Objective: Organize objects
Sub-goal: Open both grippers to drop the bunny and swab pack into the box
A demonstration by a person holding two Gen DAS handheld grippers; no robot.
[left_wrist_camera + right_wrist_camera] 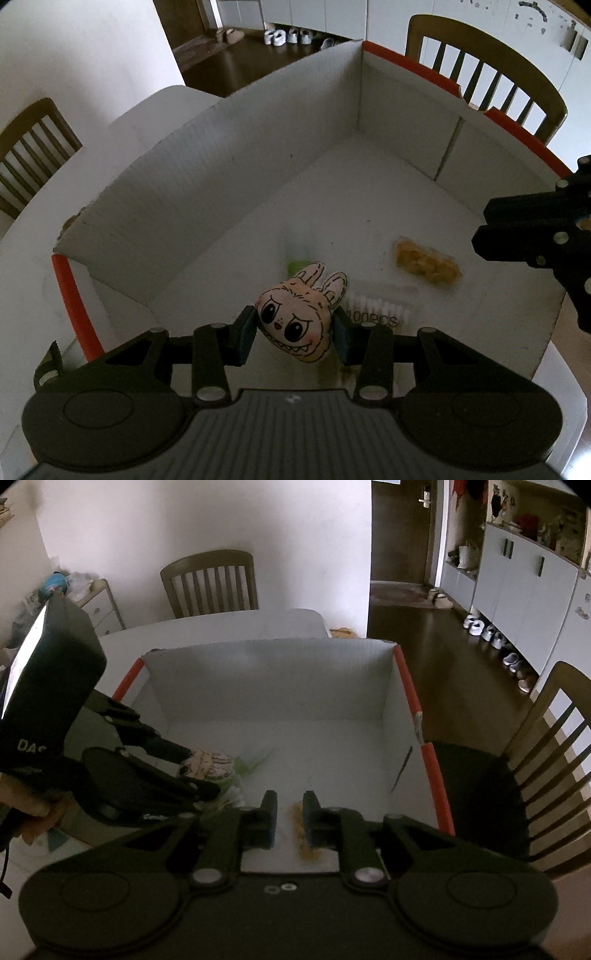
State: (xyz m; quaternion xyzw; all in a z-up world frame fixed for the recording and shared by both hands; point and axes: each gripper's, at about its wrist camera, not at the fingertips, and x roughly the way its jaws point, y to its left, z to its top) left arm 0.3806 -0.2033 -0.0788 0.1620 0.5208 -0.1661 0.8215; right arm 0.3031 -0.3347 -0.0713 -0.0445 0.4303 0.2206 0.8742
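Observation:
A beige plush bunny face (295, 321) with big eyes and jagged teeth sits between the pads of my left gripper (293, 326), which is shut on it low inside a white cardboard box (221, 166) with orange-red edges. In the right wrist view the same toy (208, 766) shows at the left gripper's (195, 771) tips. A yellow snack packet (428, 266) lies on the box floor. My right gripper (290, 819) hovers just above that packet (301, 834), its fingers slightly apart and not pressing on it. From the left wrist view the right gripper (480, 229) enters at the right edge.
A cotton swab pack (376, 314) and a green item (295, 266) lie on the box floor under the toy. The box stands on a white table (221, 627) with wooden chairs (210, 583) around it. A person's hand (33, 812) holds the left gripper.

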